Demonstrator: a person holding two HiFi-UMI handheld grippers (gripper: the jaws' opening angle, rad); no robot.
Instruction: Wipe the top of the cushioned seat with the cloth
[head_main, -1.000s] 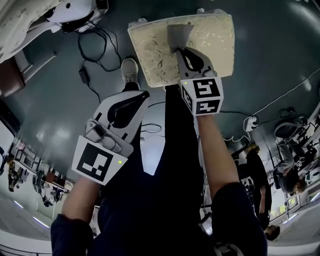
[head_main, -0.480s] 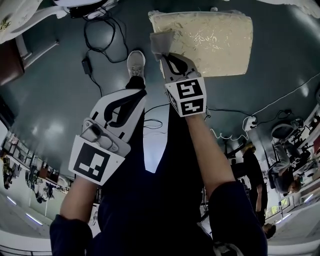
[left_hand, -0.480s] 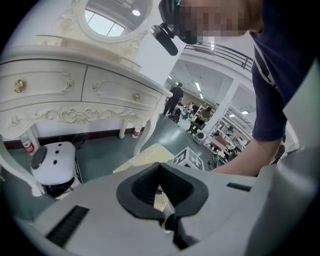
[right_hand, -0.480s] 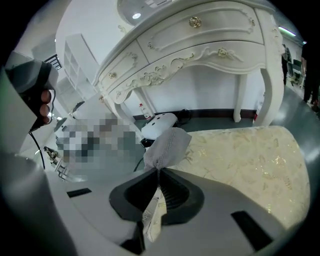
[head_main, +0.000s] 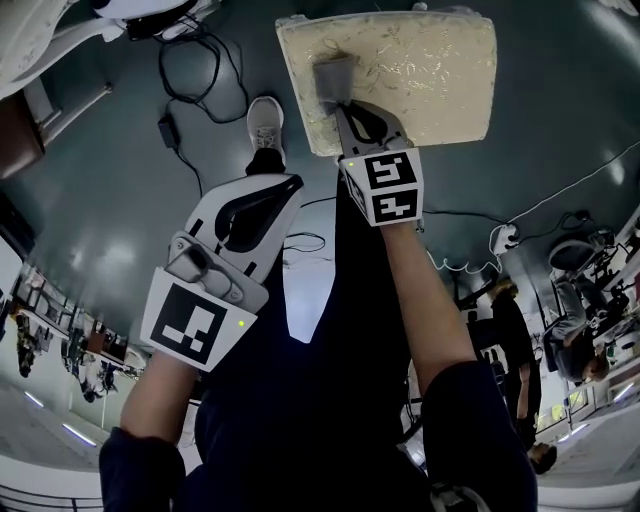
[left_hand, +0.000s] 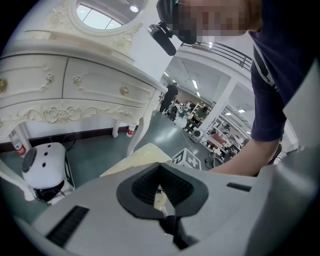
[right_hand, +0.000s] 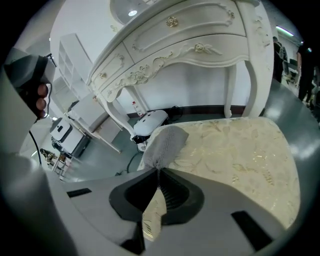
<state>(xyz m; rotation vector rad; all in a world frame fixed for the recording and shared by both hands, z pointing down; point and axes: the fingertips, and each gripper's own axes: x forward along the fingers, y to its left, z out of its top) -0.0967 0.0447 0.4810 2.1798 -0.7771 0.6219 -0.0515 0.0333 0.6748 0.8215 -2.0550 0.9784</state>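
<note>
A cream cushioned seat (head_main: 420, 70) with a gold leaf pattern stands on the floor at the top of the head view; the right gripper view shows its top (right_hand: 240, 150) too. My right gripper (head_main: 345, 108) is shut on a grey cloth (head_main: 332, 82), which lies flat on the seat's near left part. In the right gripper view the cloth (right_hand: 165, 145) fans out from the closed jaws (right_hand: 159, 172). My left gripper (head_main: 270, 190) hangs lower left, away from the seat, jaws shut with nothing between them (left_hand: 160, 182).
A white ornate dressing table (right_hand: 190, 45) stands behind the seat. A white robot-like device (right_hand: 150, 120) and black cables (head_main: 190, 70) lie on the dark floor to the left. My shoe (head_main: 264, 122) is beside the seat's left corner.
My right gripper has carried the cloth from the seat's left edge back onto its top, slightly right and forward. The left gripper has stayed where it was.
</note>
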